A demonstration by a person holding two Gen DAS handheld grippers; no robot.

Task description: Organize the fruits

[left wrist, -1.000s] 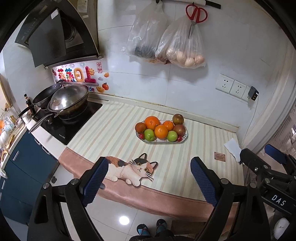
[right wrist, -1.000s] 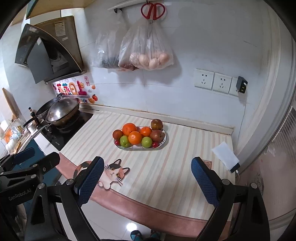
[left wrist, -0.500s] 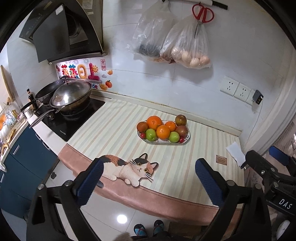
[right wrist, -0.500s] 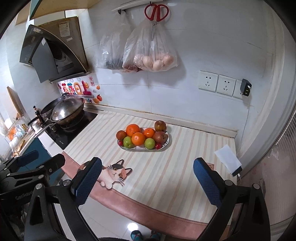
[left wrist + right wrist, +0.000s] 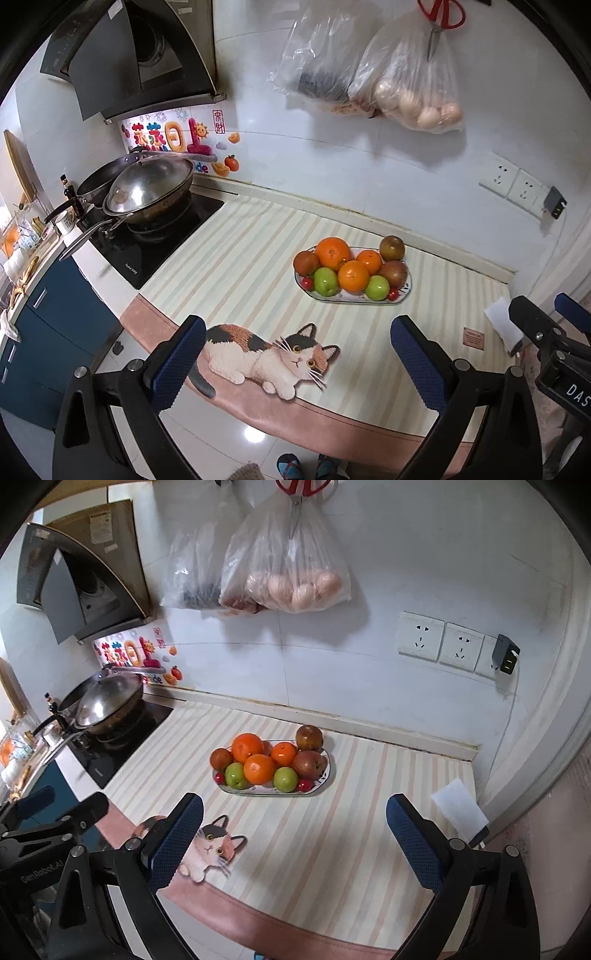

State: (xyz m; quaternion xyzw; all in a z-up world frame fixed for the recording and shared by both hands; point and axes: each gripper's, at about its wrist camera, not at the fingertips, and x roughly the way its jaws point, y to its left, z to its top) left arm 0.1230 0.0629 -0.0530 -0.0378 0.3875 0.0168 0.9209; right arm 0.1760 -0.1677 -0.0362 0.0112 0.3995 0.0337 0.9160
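Note:
An oval plate [image 5: 351, 300] stands on the striped counter mat, towards the back wall. It is piled with oranges [image 5: 332, 253], green apples [image 5: 325, 281], dark red fruits [image 5: 392, 247] and small red ones [image 5: 307, 283]. The right wrist view shows the same plate [image 5: 273, 793] and oranges [image 5: 246, 746]. My left gripper [image 5: 298, 328] hangs open over the mat's front edge, well short of the plate, with nothing between its fingers. My right gripper [image 5: 294, 805] is open and empty too, to the right of the left one and at about the same distance from the plate.
A lidded wok [image 5: 147, 188] sits on the black cooktop at the left. Two plastic bags [image 5: 406, 92] and red scissors hang on the wall above. A white paper [image 5: 502, 325] lies at the counter's right end. A cat picture [image 5: 266, 354] marks the mat's front edge.
Both grippers have come closer to the counter and the plate, which now looks larger. The left jaws have spread a little wider.

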